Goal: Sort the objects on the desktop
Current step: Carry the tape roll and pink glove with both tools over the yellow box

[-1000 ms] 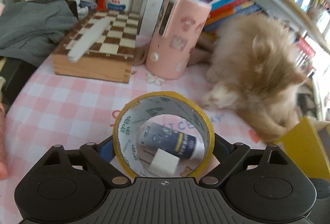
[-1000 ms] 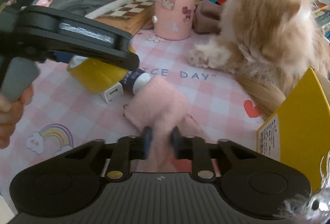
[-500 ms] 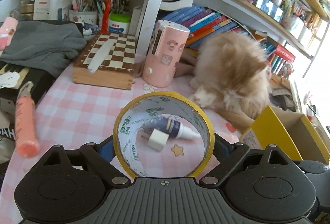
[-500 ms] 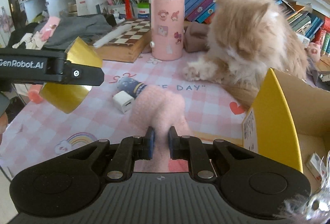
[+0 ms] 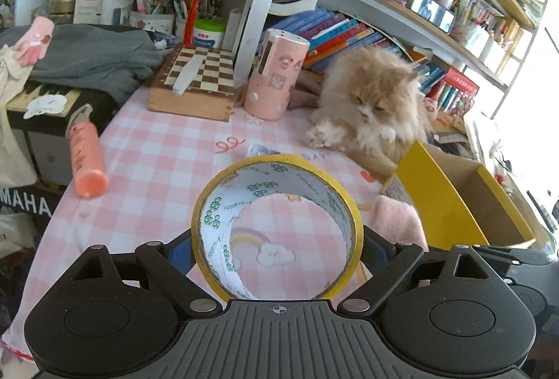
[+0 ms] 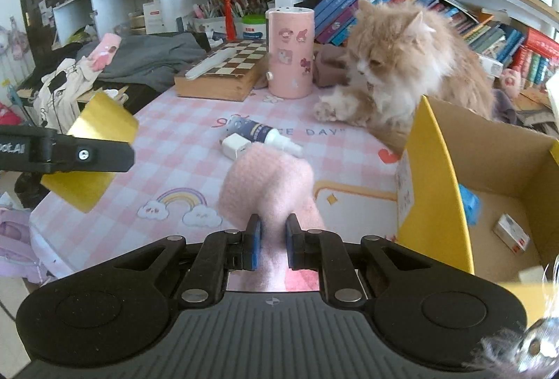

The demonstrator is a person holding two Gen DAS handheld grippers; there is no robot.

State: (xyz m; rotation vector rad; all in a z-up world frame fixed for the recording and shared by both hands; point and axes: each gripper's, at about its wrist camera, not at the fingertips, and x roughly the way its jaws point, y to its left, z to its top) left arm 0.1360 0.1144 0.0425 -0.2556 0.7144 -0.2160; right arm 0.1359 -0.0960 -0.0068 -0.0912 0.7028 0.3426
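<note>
The left tongs (image 5: 277, 239) clamp a yellow roll of packing tape (image 5: 276, 225) by its sides; the right tongs (image 6: 272, 239) pinch a fluffy pink knit glove (image 6: 269, 187). Both loads now hang higher above the pink checked table (image 6: 195, 134), probably bound for the yellow cardboard box (image 6: 440, 176) at three o'clock.

Desk count:
1 tape roll (image 5: 276, 225), 1 pink glove (image 6: 269, 183), 1 cat (image 6: 412, 64), 1 yellow box (image 6: 436, 176), 1 charger plug (image 6: 234, 145), 1 tube (image 6: 260, 132), 1 chessboard (image 6: 227, 71).
</note>
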